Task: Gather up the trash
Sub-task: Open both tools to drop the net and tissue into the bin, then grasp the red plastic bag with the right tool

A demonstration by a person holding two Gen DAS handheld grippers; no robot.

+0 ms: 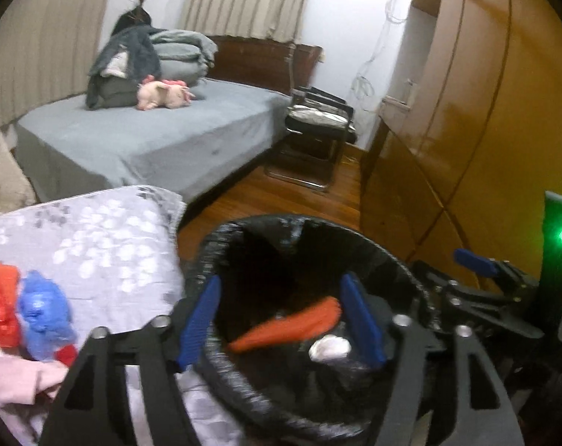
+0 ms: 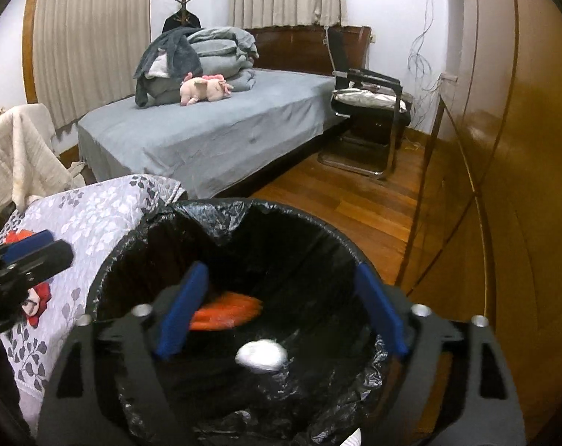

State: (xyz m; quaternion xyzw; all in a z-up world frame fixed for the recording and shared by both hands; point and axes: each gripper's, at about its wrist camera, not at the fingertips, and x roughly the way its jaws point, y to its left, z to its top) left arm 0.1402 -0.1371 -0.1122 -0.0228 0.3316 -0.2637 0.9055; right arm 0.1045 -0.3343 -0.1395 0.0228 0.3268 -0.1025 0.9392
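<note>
Over the black-lined bin [image 2: 221,252], both grippers hang with jaws spread wide and nothing between the pads: left gripper [image 1: 281,319], right gripper [image 2: 281,308]. Down inside lie an orange piece [image 2: 225,310] and a white wad [image 2: 262,355], the orange one blurred, possibly mid-drop. This looks like the release step, just done. To the left, on the floral cloth [image 1: 95,230], red scrap [image 1: 0,304] and blue scrap [image 1: 42,308] wait. The next move calls for swinging left and closing on one.
</note>
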